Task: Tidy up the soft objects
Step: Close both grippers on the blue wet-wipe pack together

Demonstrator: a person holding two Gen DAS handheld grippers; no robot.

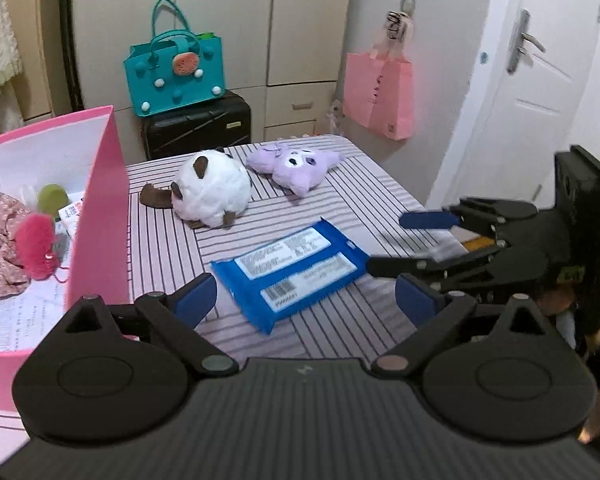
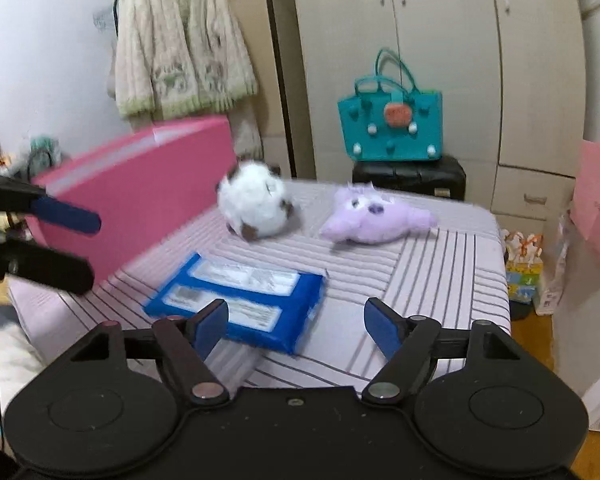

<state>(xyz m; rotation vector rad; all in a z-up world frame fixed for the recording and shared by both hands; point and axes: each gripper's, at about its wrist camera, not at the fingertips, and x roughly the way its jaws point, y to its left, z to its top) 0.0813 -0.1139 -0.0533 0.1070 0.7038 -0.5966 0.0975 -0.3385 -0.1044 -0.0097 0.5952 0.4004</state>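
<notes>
A blue wipes pack (image 1: 296,268) (image 2: 236,292) lies flat on the striped tablecloth (image 1: 372,184). Behind it sit a round white-and-brown plush (image 1: 212,188) (image 2: 256,204) and a flat purple plush (image 1: 296,168) (image 2: 372,216). An open pink box (image 1: 100,208) (image 2: 140,200) at the table's left holds a floral cloth (image 1: 0,248) and a pink pompom (image 1: 36,244). My left gripper (image 1: 304,284) (image 2: 92,248) is open just above the pack's near end. My right gripper (image 2: 296,308) (image 1: 388,242) is open at the pack's right end. Neither touches it.
A teal bag (image 1: 176,76) stands on a black suitcase (image 1: 198,124) behind the table. A pink bag (image 1: 380,92) hangs by a white door (image 1: 540,80). A cream cardigan (image 2: 180,48) hangs at the back left. Bare tablecloth lies right of the plushes.
</notes>
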